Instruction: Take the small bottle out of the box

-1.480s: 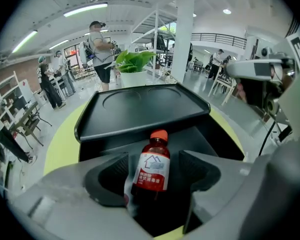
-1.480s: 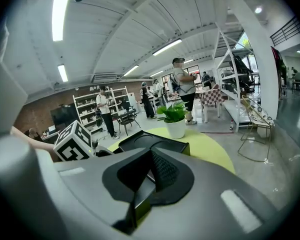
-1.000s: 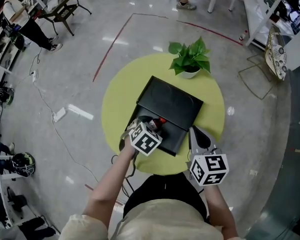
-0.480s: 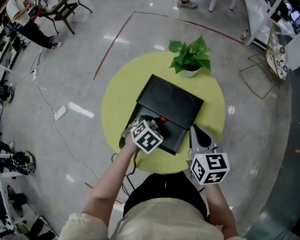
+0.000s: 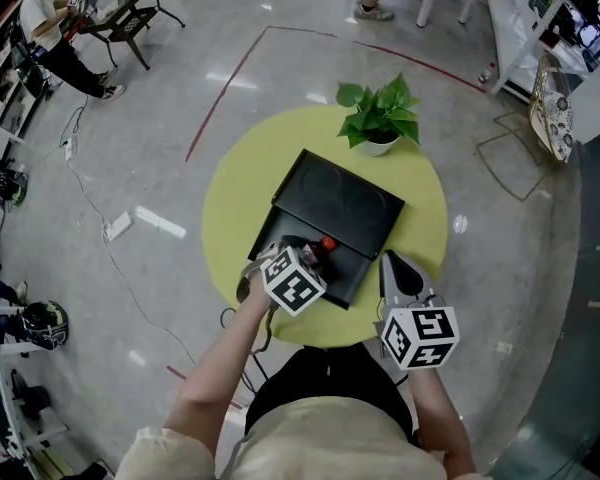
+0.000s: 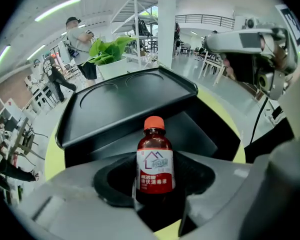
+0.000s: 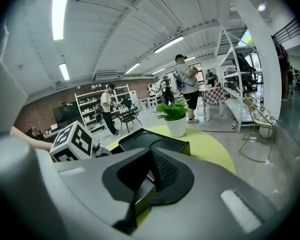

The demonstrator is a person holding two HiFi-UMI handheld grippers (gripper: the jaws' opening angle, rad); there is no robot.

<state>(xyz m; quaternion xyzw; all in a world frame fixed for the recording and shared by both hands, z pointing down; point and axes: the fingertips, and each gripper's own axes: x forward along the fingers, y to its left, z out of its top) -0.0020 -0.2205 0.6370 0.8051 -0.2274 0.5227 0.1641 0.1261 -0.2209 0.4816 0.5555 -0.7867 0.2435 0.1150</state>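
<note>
The small brown bottle (image 6: pixel 155 166) has a red cap and a red-and-white label. It stands upright between the jaws of my left gripper (image 6: pixel 155 196), whose pads press on its lower half. In the head view the bottle (image 5: pixel 321 251) pokes out just past the left gripper (image 5: pixel 308 260), over the near open part of the black box (image 5: pixel 345 203). The box's lid (image 6: pixel 125 99) lies folded back behind the bottle. My right gripper (image 5: pixel 401 268) hovers at the box's right front corner, its jaws (image 7: pixel 149 176) shut with nothing between them.
The box sits on a round yellow-green table (image 5: pixel 235 203). A potted green plant (image 5: pixel 380 118) stands at the table's far edge behind the box. Cables trail across the grey floor at the left (image 5: pixel 120 228). People stand far off in the room.
My left gripper's jaws have closed in on the bottle. The red cap now shows a little more clearly past the marker cube. The right gripper has hardly moved.
</note>
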